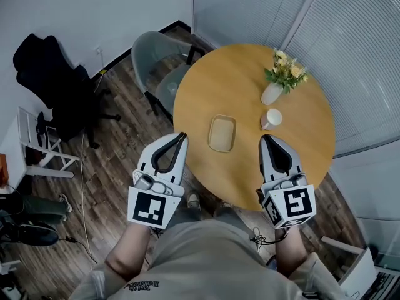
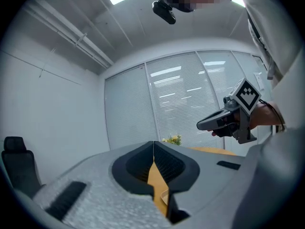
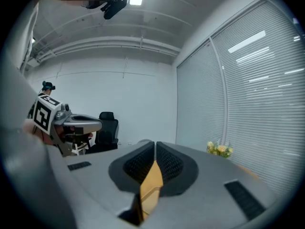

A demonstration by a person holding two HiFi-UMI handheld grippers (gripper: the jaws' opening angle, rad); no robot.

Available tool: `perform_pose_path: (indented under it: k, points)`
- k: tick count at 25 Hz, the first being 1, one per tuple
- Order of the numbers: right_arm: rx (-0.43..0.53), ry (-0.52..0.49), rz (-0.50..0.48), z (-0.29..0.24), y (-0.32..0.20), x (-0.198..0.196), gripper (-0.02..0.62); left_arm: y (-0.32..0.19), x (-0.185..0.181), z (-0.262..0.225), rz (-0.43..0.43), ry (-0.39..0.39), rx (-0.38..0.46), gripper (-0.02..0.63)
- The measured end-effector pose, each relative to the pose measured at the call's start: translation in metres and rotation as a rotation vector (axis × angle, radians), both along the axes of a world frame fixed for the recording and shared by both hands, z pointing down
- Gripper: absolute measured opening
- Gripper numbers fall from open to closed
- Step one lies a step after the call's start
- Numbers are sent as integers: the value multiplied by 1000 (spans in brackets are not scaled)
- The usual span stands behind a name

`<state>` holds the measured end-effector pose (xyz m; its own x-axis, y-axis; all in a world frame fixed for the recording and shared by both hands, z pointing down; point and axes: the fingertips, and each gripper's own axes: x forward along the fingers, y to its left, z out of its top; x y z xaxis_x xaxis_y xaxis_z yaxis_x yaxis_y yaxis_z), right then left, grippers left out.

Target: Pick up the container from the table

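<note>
A shallow tan rectangular container (image 1: 222, 133) lies on the round wooden table (image 1: 212, 80), near its front edge. My left gripper (image 1: 182, 135) hovers just left of the container, over the table's rim, jaws shut and empty. Right of the container my right gripper (image 1: 265, 139) is held above the table, also shut with nothing in it. In the left gripper view the jaws (image 2: 153, 146) meet, with table wood showing in the gap below them. The right gripper view shows its jaws (image 3: 155, 148) closed together above the wood.
A white mug (image 1: 271, 118) and a white vase of yellow flowers (image 1: 279, 80) stand on the table's right half, past my right gripper. A grey chair (image 1: 159, 67) is tucked in at the far left. A black office chair (image 1: 53, 83) and a white rack (image 1: 37, 145) stand on the floor to the left.
</note>
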<state>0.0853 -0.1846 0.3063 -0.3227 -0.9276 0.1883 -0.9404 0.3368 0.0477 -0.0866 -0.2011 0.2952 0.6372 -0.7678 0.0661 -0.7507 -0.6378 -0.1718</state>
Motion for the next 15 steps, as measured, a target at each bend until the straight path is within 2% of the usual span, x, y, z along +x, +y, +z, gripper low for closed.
perform_pose_path:
  k: [15]
  points:
    - [-17, 4, -39, 9, -35, 18, 34, -29, 18, 7, -40, -17, -23, 20]
